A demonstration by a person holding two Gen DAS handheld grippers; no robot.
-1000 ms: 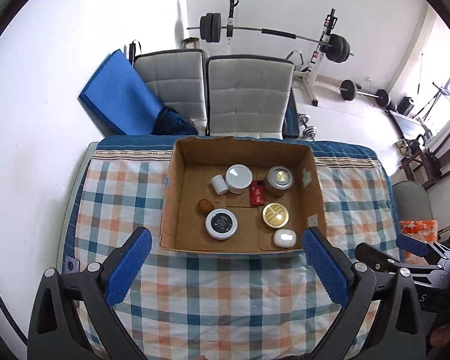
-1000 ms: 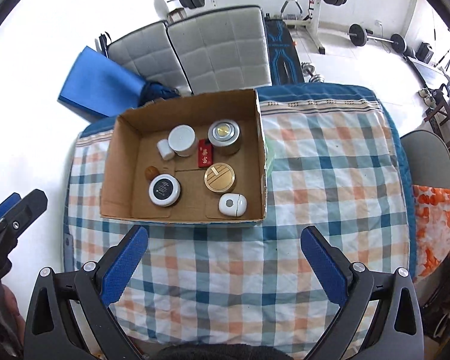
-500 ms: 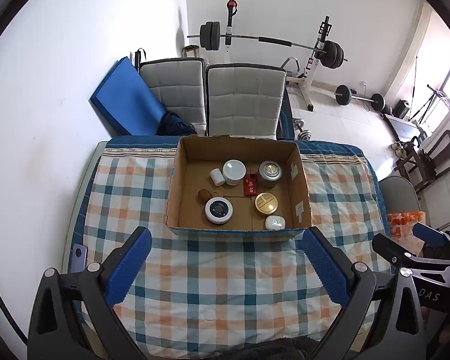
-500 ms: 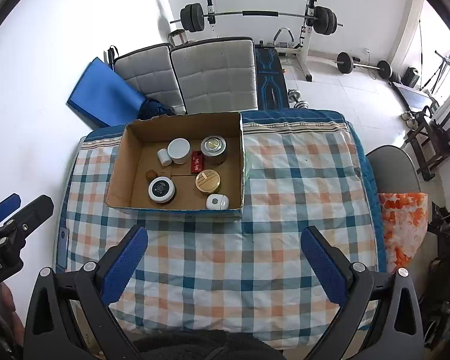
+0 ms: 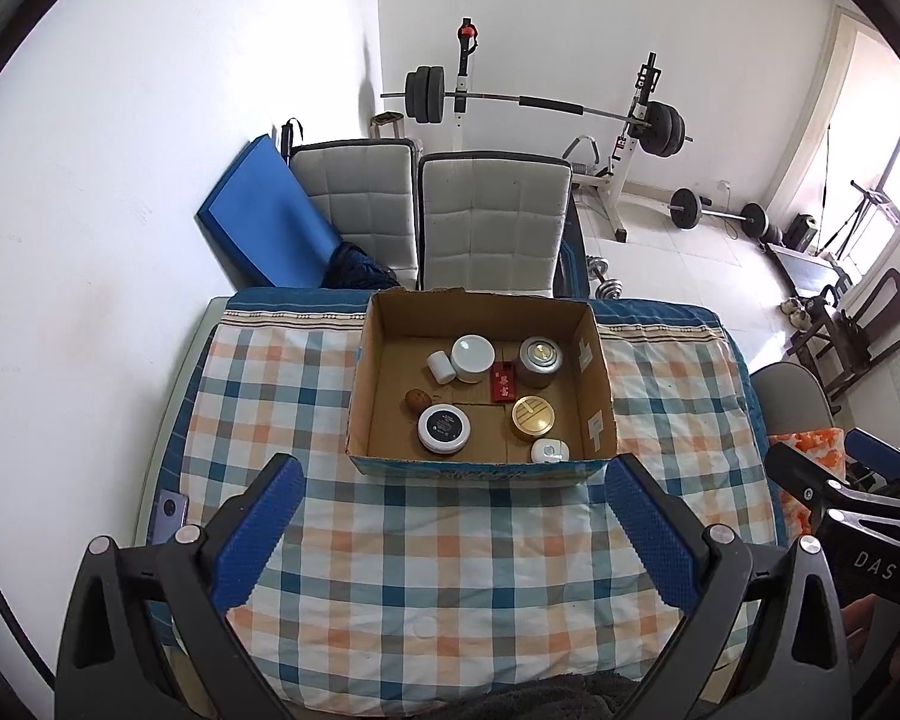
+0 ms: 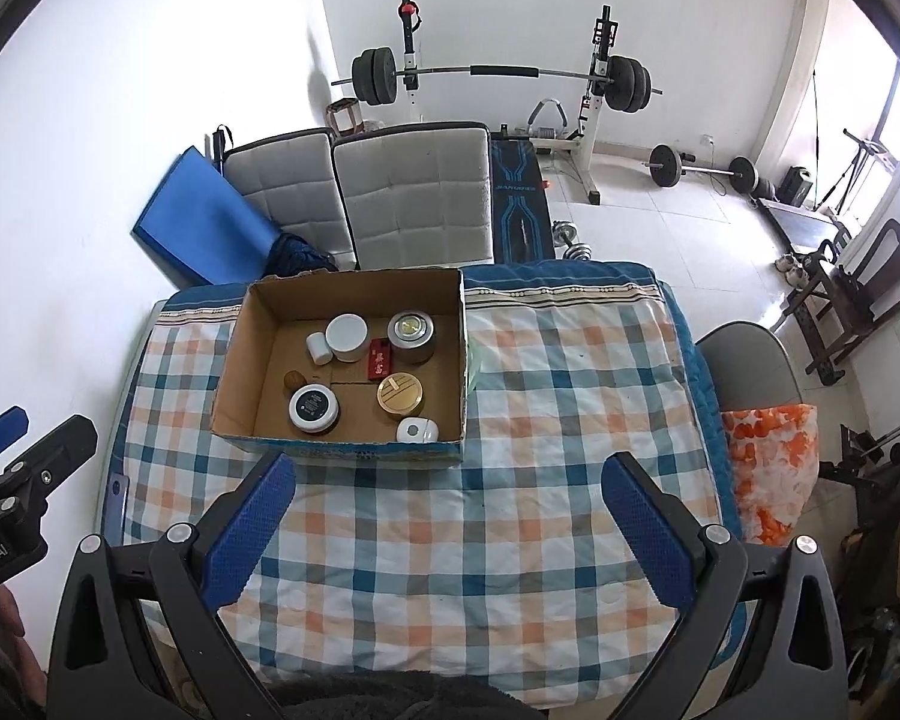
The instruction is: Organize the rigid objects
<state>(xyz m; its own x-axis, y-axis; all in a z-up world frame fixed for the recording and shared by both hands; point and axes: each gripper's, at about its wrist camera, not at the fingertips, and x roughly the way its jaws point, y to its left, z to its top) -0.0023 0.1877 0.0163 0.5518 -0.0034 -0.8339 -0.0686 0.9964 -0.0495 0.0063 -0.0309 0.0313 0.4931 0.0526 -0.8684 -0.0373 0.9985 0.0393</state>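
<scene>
A cardboard box (image 5: 597, 396) (image 6: 237, 360) stands on the far half of the checked tablecloth (image 5: 450, 546). Inside lie a white-lidded jar (image 5: 473, 355), a small white tub (image 5: 440, 366), a silver tin (image 5: 540, 358), a red packet (image 5: 503, 381), a gold tin (image 5: 533, 416), a black-lidded jar (image 5: 444, 428), a brown nut-like piece (image 5: 417, 400) and a white case (image 5: 549, 450). My left gripper (image 5: 453, 531) is open and empty, well short of the box. My right gripper (image 6: 447, 531) is open and empty, to the right of it.
Two grey padded chairs (image 5: 492, 216) and a blue mat (image 5: 264, 228) stand behind the table. A barbell rack (image 5: 546, 114) and weights stand further back. A grey chair with an orange-white cloth (image 6: 771, 468) is at the table's right. White wall on the left.
Both grippers have pulled back and up from the box, so it looks smaller and farther. The items in the box have not moved. Both stay open.
</scene>
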